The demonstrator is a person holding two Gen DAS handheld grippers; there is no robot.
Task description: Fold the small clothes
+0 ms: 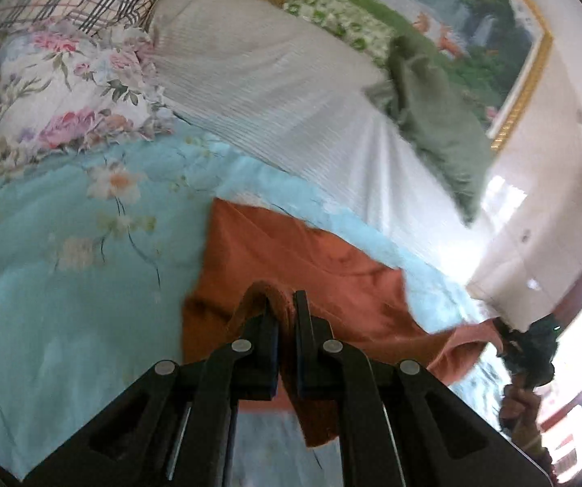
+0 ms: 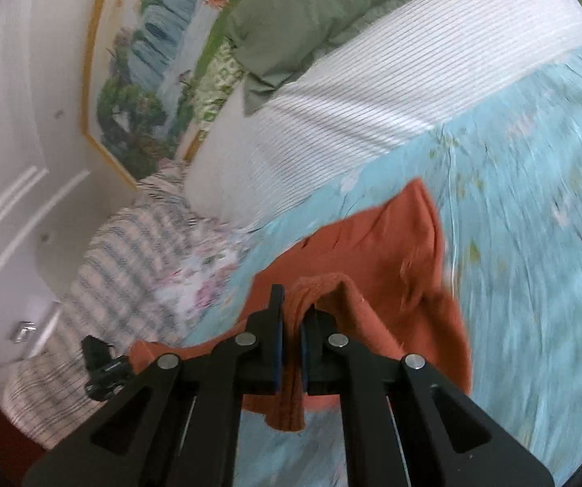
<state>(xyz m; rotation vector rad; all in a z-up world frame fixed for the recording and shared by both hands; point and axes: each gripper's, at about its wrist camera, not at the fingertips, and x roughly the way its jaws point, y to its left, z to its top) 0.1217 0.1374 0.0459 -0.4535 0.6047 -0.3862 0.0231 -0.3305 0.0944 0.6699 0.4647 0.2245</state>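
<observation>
A rust-orange garment [image 1: 291, 251] hangs stretched over the light blue floral bedsheet [image 1: 67, 223]. My left gripper [image 1: 285, 304] is shut on a bunched edge of the garment, which drapes over and between its fingers. My right gripper [image 2: 293, 304] is shut on another edge of the same garment [image 2: 392, 243], with a fold hanging down between the fingers. The right gripper also shows at the lower right of the left wrist view [image 1: 530, 349], and the left gripper at the lower left of the right wrist view [image 2: 102, 365]. Both views are blurred by motion.
A white striped pillow [image 1: 270, 73] and a green pillow [image 1: 433, 109] lie at the head of the bed. A floral and plaid quilt [image 1: 47, 61] lies on the left. A gold-framed landscape painting [image 2: 149, 61] hangs on the white wall.
</observation>
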